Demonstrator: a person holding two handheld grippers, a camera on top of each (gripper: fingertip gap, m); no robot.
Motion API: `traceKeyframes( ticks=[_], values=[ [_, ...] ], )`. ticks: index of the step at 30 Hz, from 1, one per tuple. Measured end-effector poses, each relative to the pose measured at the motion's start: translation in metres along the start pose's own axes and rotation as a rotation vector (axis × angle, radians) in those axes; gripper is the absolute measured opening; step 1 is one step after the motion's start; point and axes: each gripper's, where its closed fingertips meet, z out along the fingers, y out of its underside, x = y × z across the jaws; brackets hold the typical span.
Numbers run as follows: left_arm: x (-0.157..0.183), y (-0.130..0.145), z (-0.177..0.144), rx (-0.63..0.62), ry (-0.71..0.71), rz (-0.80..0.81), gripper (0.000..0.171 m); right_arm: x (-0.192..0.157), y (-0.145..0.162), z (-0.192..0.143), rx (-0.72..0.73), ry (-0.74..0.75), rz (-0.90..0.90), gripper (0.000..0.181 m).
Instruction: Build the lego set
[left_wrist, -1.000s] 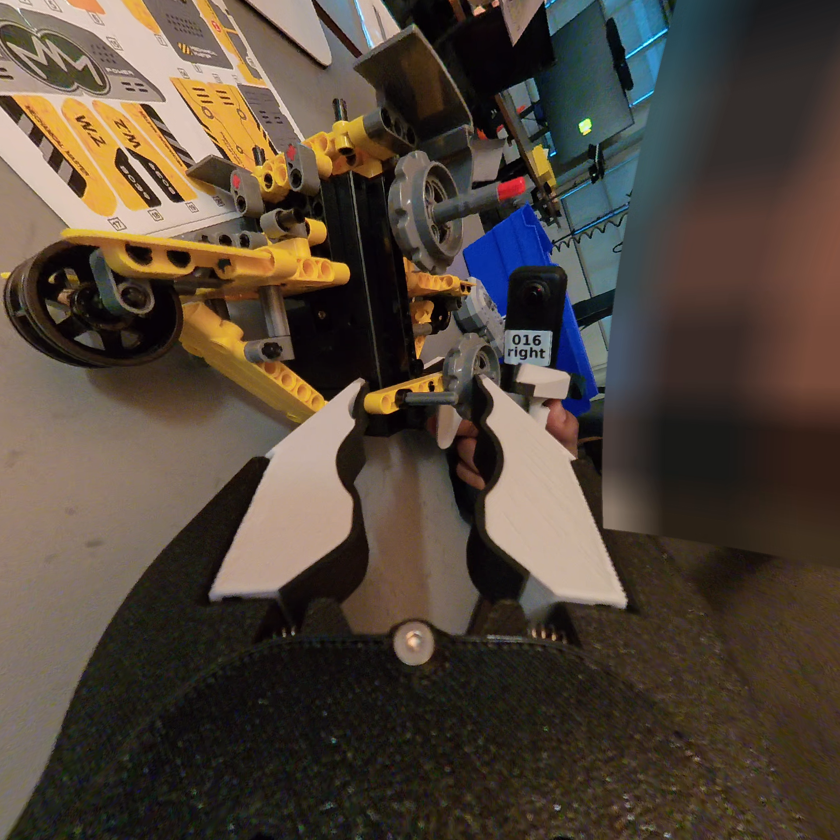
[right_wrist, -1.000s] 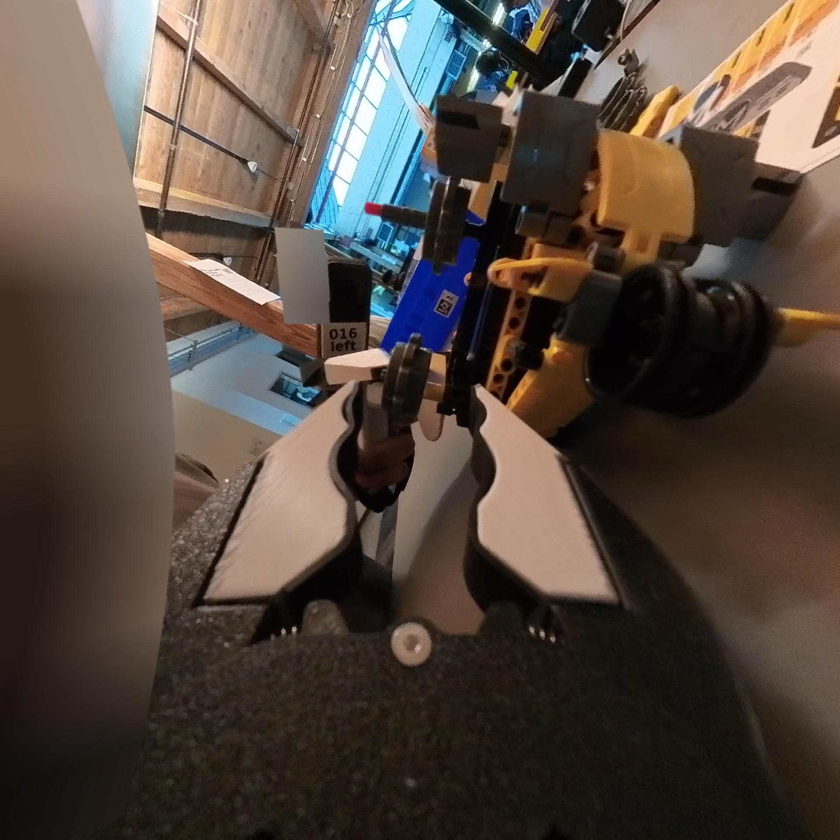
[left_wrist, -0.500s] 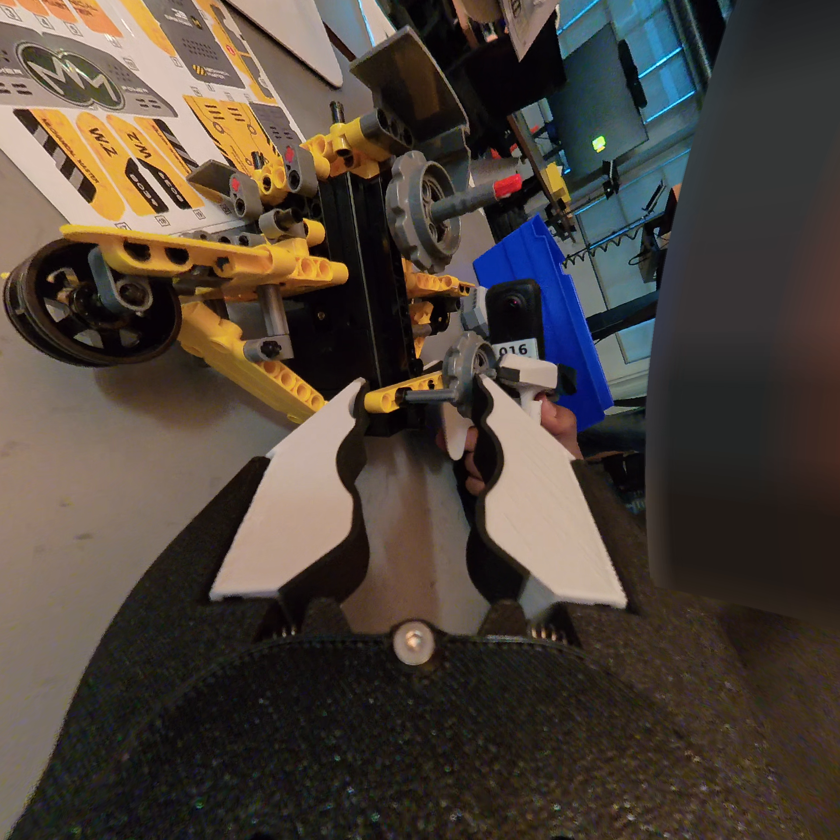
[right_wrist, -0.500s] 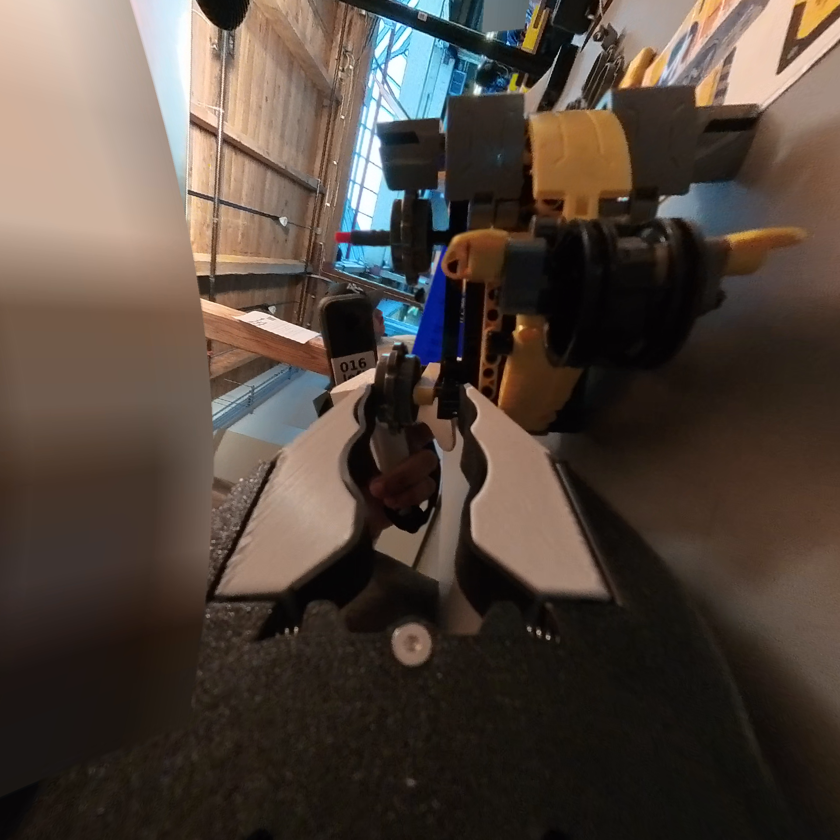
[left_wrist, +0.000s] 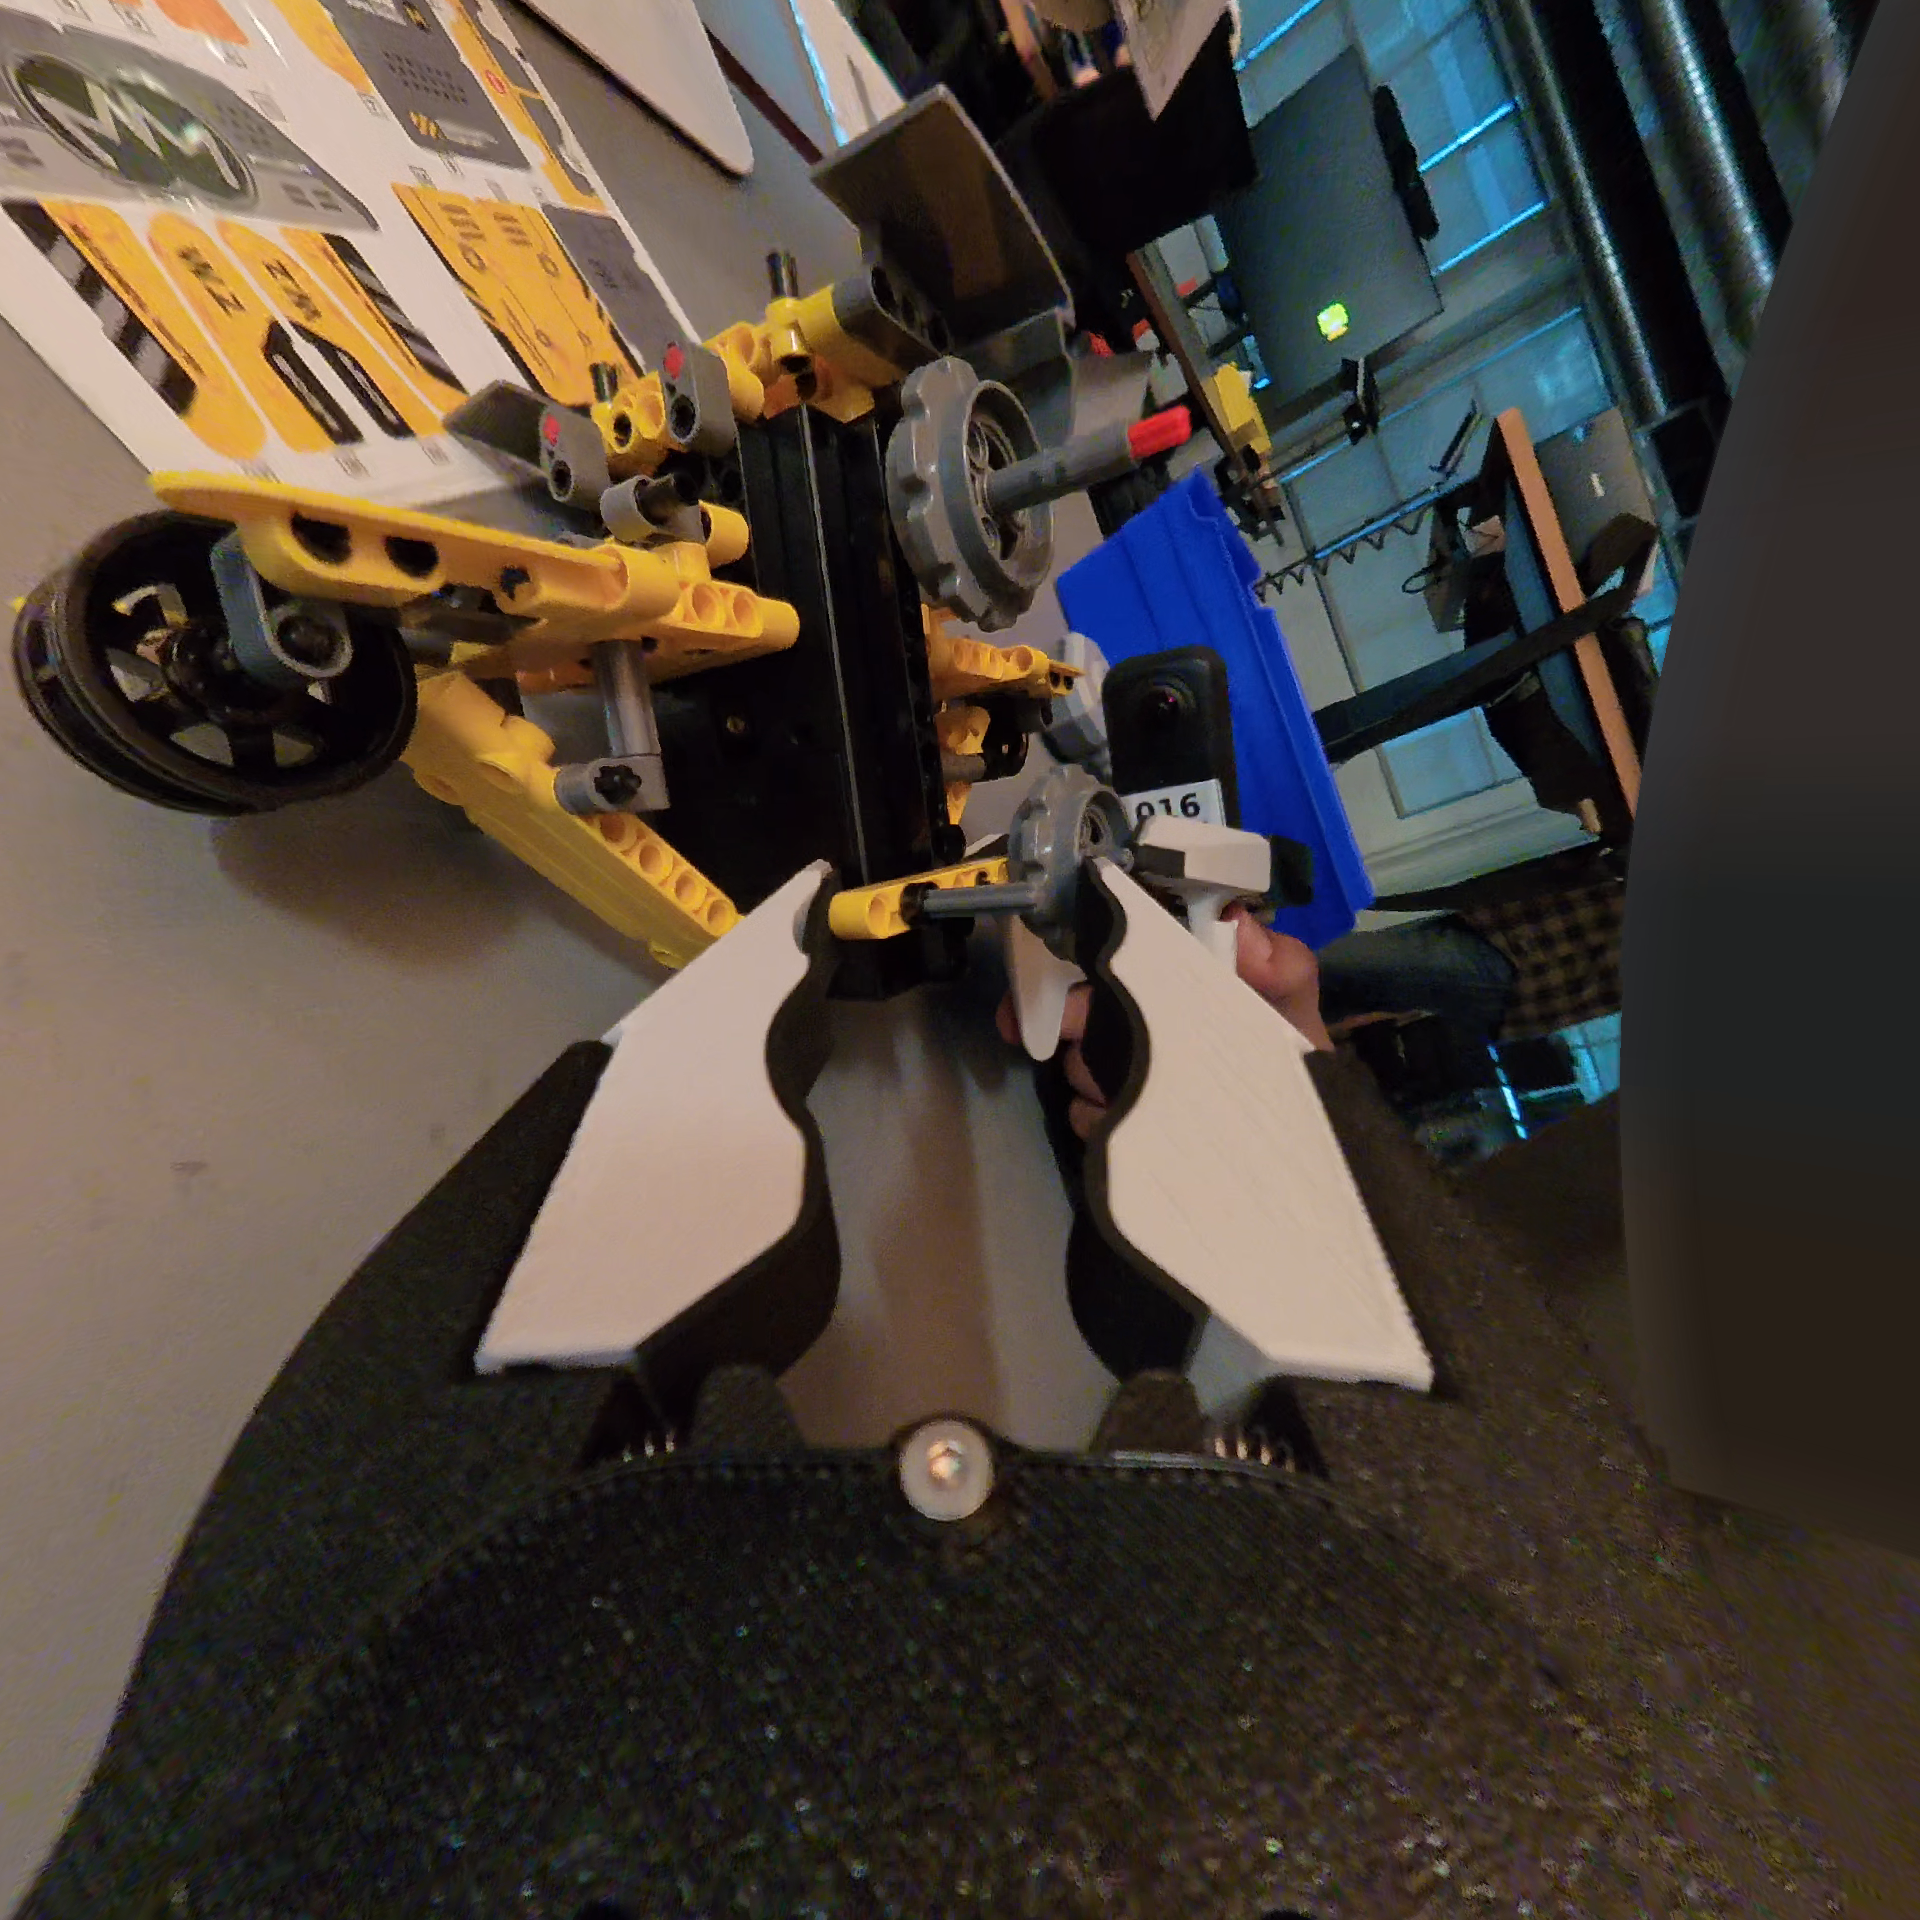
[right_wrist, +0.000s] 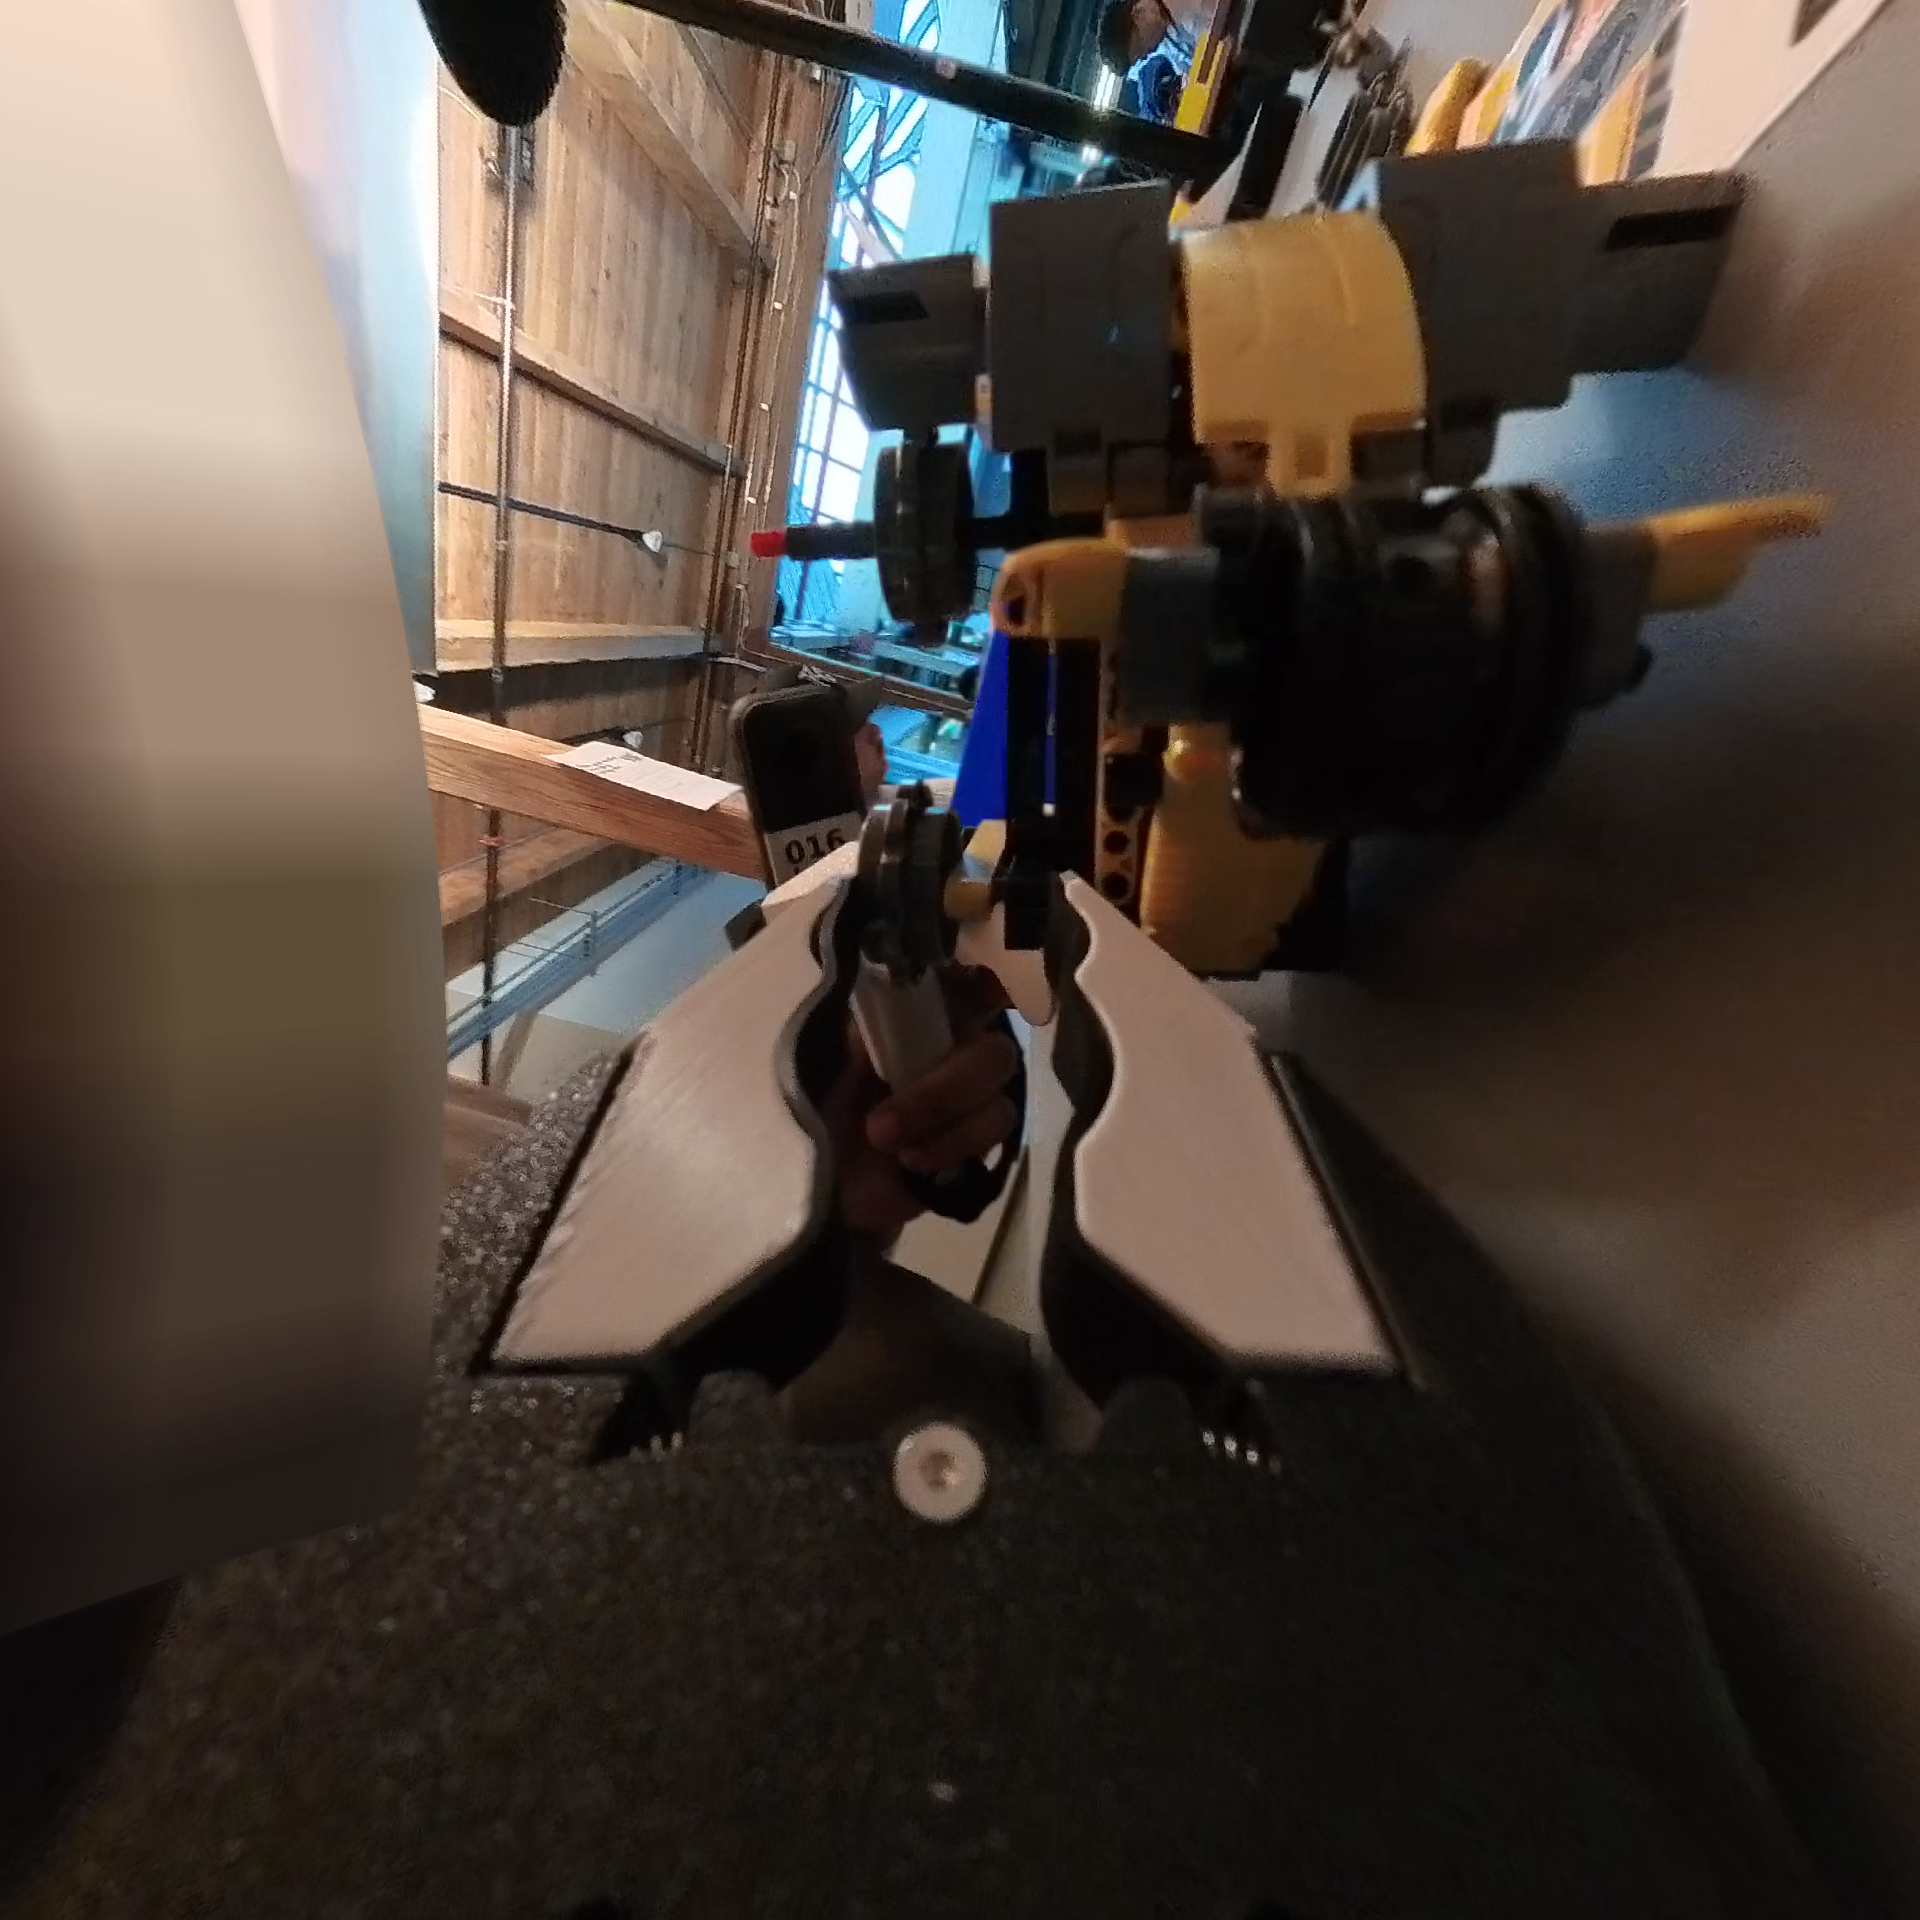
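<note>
A yellow, black and grey brick vehicle model (left_wrist: 821, 665) lies on its side on a grey table (left_wrist: 208, 1039). It has a black wheel (left_wrist: 197, 665) at the left. At its near end a small grey hub wheel (left_wrist: 1065, 842) sits on an axle beside a yellow beam (left_wrist: 883, 909). My left gripper (left_wrist: 951, 894) is shut across this beam, axle and hub. My right gripper (right_wrist: 956, 899) comes from the opposite side and is shut on the same hub wheel (right_wrist: 904, 883) next to the black frame. The right gripper also shows in the left wrist view (left_wrist: 1205, 862). The model (right_wrist: 1247, 582) is blurred in the right wrist view.
A sticker sheet (left_wrist: 260, 239) lies flat behind the model. A blue bin (left_wrist: 1226, 665) stands beyond it. A second grey hub wheel (left_wrist: 971, 499) on a red-tipped axle sticks out of the model. A hand (left_wrist: 1268, 966) holds the right gripper. Shelves and desks fill the background. Both grippers' tips are close together, under 4 cm apart.
Both grippers have kept their hold. The right gripper has swung around the model, so its black wheel now faces that camera. The left wrist view has shifted slightly.
</note>
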Motion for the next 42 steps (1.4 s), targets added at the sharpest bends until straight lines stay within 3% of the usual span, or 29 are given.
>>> traceKeyframes(
  ticks=[10,12,13,22,27,32,35,38,42],
  values=[
    [0.016,0.030,-0.035,-0.084,0.138,0.040,0.045,-0.013,0.070,0.002,-0.102,0.102,-0.114,0.035],
    [0.019,0.026,-0.040,-0.057,0.152,0.052,0.051,-0.014,0.082,0.003,-0.135,0.124,-0.136,0.050],
    [0.019,0.025,-0.043,-0.054,0.149,0.059,0.054,-0.017,0.085,0.001,-0.137,0.126,-0.148,0.057],
    [0.015,0.016,-0.070,0.056,-0.016,0.259,0.068,-0.038,0.101,-0.036,-0.110,0.206,-0.432,0.062],
    [0.032,0.021,-0.087,0.133,-0.169,0.552,0.077,-0.052,0.081,-0.064,0.041,0.333,-0.789,0.061],
    [0.034,0.045,-0.086,0.122,-0.412,0.942,0.082,-0.067,0.069,-0.085,0.193,0.505,-1.351,0.060],
    [0.038,0.055,-0.077,0.123,-0.485,1.100,0.082,-0.060,0.079,-0.078,0.124,0.592,-1.580,0.060],
    [0.030,0.053,-0.070,0.136,-0.607,1.206,0.068,-0.049,0.084,-0.069,-0.001,0.654,-1.770,0.057],
    [0.020,0.047,-0.057,0.125,-0.638,1.248,0.066,-0.034,0.067,-0.060,-0.187,0.778,-2.096,0.051]
  ],
)
